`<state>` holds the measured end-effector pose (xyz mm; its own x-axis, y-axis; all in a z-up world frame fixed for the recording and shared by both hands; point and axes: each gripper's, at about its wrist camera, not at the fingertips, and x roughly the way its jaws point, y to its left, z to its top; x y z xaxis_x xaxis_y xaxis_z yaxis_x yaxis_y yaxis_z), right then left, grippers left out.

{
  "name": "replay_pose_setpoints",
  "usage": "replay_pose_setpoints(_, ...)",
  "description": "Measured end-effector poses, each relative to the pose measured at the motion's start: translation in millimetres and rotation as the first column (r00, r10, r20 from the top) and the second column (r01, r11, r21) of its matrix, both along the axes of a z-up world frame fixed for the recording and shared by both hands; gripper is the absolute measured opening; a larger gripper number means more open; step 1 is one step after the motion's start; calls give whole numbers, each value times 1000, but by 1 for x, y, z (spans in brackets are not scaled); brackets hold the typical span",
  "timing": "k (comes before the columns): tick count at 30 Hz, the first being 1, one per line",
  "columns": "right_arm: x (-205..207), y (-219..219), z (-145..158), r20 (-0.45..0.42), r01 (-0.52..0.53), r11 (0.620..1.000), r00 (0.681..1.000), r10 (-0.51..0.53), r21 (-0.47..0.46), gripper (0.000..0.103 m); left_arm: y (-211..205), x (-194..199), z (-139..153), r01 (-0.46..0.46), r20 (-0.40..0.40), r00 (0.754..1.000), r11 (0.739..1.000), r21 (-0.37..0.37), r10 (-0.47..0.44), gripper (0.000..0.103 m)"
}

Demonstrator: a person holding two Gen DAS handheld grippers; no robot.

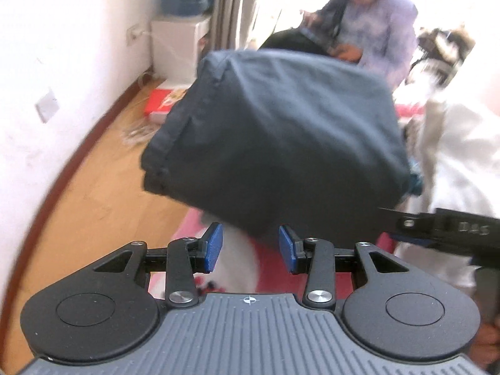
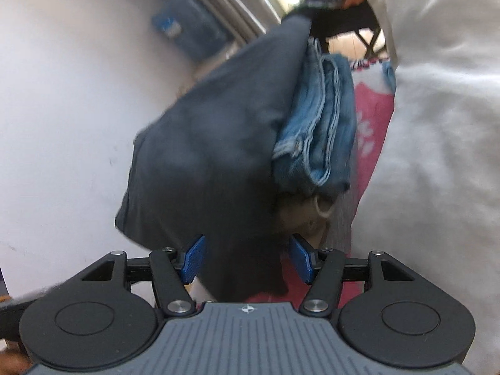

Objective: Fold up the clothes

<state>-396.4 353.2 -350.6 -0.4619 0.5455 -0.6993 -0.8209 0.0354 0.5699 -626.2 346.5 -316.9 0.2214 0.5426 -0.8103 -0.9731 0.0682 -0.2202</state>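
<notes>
— Closest in: left fingers (image 1: 214,247), standing partway open, pads bare. Holding anything?

— Nothing pinched, as far as can be seen. Only a low corner of the dark garment (image 1: 275,131) dipping into the gap, with clear space on either side.

— And on the other side?

— Right fingers (image 2: 193,259), spread wider, with that same dark cloth hanging down between and nearly filling the gap. Touching the left-hand pad, close to the other. Cannot tell whether truly clamped.

— Bundle's whereabouts?

— Directly ahead of both pairs, apparently raised off the pink cover (image 2: 372,115), folded into a thick block. Stacked against blue jeans (image 2: 322,118), seen edge-on from the right wrist, with a beige piece (image 2: 307,209) tucked beneath.

— Long axis?

— Running away from the right fingers, lying more crosswise to the left ones. Nearer the right hand, judging by cloth sunk deeper there.

— So, for setting it down?

— Probably a matter of keeping the block level and square, to avoid spilling the jeans out sideways.

— Farther off?

— White garment (image 2: 431,156) bulking at the right, wooden floor (image 1: 103,193) low at the left, then a seated person (image 1: 375,22) at the back, blurred against bright light.
</notes>
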Motion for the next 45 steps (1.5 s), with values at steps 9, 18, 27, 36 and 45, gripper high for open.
replay_pose_setpoints(9,23,25,-34,-248,-27,999,969,14,-46,63,-33,-9,-18,-15,185,983,997,78,1,40)
replay_pose_setpoints(18,22,39,-28,-308,-83,994,949,59,-66,10,-51,-10,-20,30,276,959,994,105,-58,40)
replay_pose_setpoints(27,18,52,20,-287,-132,991,949,129,9,7,-14,-8,-35,111,532,831,986,123,-160,38)
replay_pose_setpoints(36,28,77,44,-394,-184,983,902,175,14,7,29,25,-25,278,440,826,933,227,-353,38)
replay_pose_setpoints(45,44,95,70,-376,-264,959,882,285,107,7,42,55,-1,227,212,916,877,424,-340,39)
